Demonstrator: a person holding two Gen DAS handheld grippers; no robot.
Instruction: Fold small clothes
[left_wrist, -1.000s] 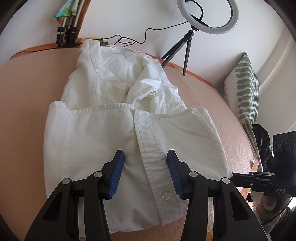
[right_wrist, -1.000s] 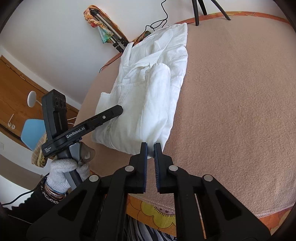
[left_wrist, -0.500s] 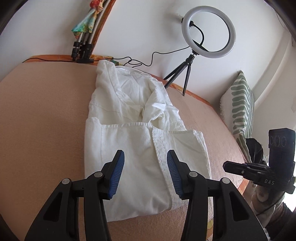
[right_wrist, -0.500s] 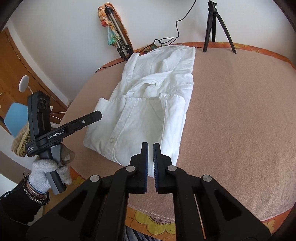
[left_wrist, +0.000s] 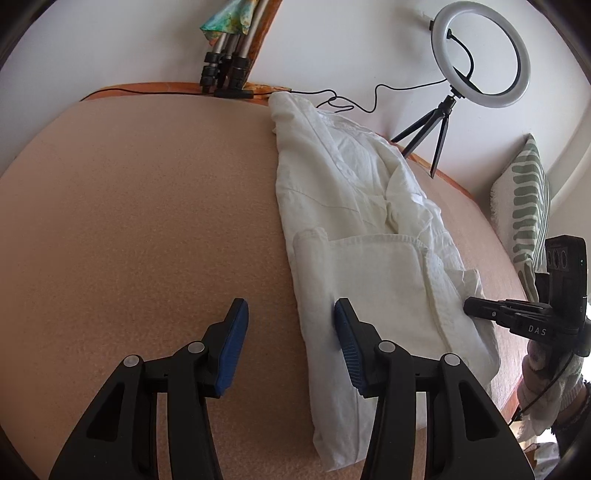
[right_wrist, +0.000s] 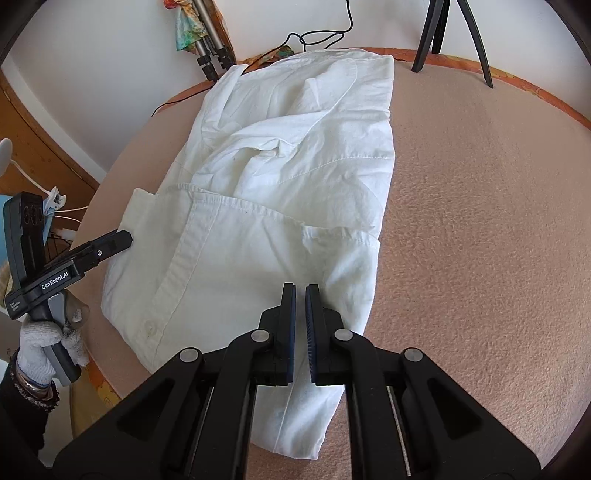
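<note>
While the white shirt lies partly folded on the peach-covered table, its hem end doubled up over the body near the front edge, the collar end toward the back edge is rumpled and unfolded, so at least one more fold and a smoothing look to be left. The left gripper hangs just above the shirt's left border, one pad over the cloth and one over bare cover; its jaws are opening slightly and grasp nothing. The right gripper is clenched, pads nearly meeting, over the shirt's near right corner; whether any cloth is pinched cannot be told. Compared with a second ago, the left gripper has slid off the button placket to the shirt's side, and the right has moved in from the front edge to over the cloth.
</note>
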